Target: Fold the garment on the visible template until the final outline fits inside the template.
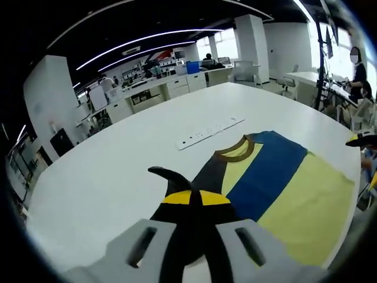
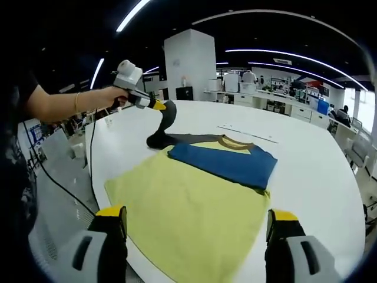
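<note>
Left gripper is pinching the dark sleeve up off the shirt on the white table, right gripper spread over the hem, so yanking could drag everything crooked.

White surface, broad with rounded edge. Long white power strip lies flat at the far side, also seen as a thin strip in the right gripper view. Far background: white square pillar, desks with white cabinets, blue bin. Ceiling light strips. Black cable hangs left of the surface.
</note>
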`<action>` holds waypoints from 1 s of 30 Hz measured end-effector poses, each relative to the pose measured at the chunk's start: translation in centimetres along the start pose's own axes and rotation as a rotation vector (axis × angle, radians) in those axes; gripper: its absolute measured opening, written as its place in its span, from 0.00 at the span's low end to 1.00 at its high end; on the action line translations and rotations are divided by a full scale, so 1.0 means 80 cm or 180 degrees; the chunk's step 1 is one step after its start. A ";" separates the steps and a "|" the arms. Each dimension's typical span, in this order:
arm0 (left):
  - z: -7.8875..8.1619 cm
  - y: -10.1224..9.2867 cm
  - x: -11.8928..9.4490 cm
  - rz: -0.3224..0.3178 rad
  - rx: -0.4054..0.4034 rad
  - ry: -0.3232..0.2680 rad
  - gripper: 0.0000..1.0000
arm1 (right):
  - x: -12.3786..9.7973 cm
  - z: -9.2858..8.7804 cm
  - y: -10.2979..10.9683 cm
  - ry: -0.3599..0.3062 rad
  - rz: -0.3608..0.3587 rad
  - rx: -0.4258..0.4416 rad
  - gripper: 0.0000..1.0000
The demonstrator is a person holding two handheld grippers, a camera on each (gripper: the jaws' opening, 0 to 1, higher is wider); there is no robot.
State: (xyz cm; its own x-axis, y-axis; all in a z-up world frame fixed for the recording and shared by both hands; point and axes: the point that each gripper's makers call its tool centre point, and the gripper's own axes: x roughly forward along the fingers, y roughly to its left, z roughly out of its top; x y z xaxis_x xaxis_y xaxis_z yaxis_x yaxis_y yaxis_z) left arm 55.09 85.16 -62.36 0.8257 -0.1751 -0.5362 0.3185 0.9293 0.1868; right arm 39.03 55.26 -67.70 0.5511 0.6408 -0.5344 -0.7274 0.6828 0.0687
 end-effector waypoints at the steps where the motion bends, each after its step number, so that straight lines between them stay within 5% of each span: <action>1: 0.004 -0.004 0.002 -0.0018 0.0010 -0.0011 0.00 | 0.000 0.000 0.000 0.0000 0.0001 0.0001 1.00; 30: 0.079 -0.100 0.041 -0.0424 -0.0028 -0.0285 0.00 | -0.005 -0.013 -0.010 0.0092 -0.0073 0.0017 1.00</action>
State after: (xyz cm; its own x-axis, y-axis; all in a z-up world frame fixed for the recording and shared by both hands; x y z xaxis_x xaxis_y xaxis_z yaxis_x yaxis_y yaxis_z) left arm 58.20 75.06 -60.46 0.8148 -0.3251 -0.4801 0.4242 0.8987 0.1114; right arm 38.98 54.12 -68.43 0.5555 0.6147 -0.5600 -0.7124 0.6991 0.0607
